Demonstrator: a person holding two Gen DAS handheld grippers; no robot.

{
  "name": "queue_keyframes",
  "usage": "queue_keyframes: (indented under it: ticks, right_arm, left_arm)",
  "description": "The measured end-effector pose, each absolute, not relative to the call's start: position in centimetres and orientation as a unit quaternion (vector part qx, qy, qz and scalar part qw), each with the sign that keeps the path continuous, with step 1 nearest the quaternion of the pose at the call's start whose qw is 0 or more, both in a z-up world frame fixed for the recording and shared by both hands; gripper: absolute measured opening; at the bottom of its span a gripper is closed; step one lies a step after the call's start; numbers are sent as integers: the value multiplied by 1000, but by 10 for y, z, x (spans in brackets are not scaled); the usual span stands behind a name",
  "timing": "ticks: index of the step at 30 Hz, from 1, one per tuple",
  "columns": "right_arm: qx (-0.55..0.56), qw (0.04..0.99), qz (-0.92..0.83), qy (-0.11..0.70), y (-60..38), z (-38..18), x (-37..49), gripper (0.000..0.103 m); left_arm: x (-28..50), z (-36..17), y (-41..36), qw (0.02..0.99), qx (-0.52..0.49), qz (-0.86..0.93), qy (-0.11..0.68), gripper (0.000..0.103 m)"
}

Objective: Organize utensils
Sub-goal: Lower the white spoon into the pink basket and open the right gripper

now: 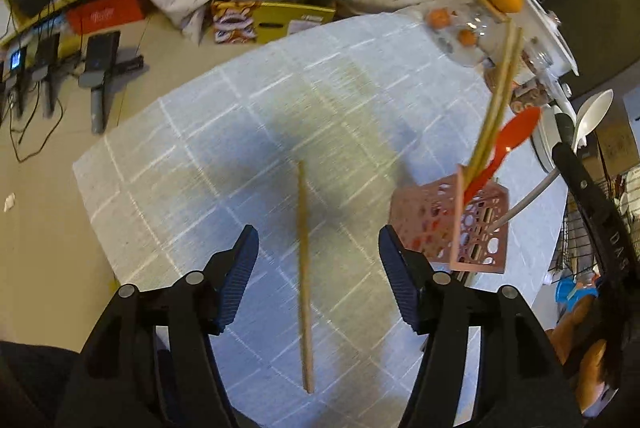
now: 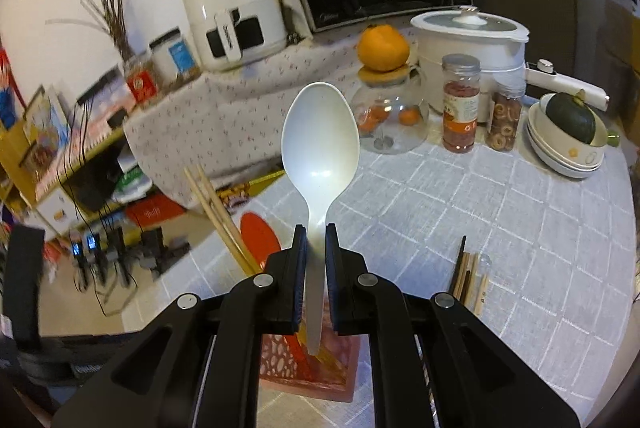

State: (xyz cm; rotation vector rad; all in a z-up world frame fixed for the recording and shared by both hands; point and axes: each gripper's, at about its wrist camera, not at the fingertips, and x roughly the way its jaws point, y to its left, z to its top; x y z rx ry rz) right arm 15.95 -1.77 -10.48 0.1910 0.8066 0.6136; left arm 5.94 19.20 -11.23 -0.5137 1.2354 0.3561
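A pink perforated utensil holder (image 1: 460, 232) stands on the grey checked tablecloth (image 1: 240, 148). It holds wooden chopsticks (image 1: 496, 104) and a red spoon (image 1: 508, 148). My left gripper (image 1: 318, 252) is open above a single wooden chopstick (image 1: 304, 280) that lies on the cloth between its fingers. My right gripper (image 2: 316, 240) is shut on the handle of a white spoon (image 2: 320, 144), bowl up, with the handle tip just above the holder (image 2: 308, 368). The white spoon (image 1: 592, 116) and right gripper also show in the left wrist view.
More chopsticks (image 2: 468, 276) lie on the cloth to the right. At the table's back stand a glass jar with an orange on top (image 2: 384, 48), two spice jars (image 2: 460, 104), a white cooker (image 2: 468, 40) and stacked bowls (image 2: 568, 144). Floor clutter lies left.
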Motion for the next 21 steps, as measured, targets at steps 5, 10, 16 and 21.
queue_keyframes:
  ticks: [5,10,16,21]
  right_arm:
    - [76,866,295,396,-17,-112,156,11]
    - [71,859,299,409,-17,-115,154,11]
    - [73,857,299,412,-22,-112,151,12]
    - [76,856,299,414,-31,-105,148,19]
  left_arm:
    - [60,-117,189,763,-237,163,579,61]
    - [59,-117,186,767,-224,163,579,62]
    - [60,-116,184,770,-215,168,576,62]
    - [61,-112,179,777,-204,167,572,62]
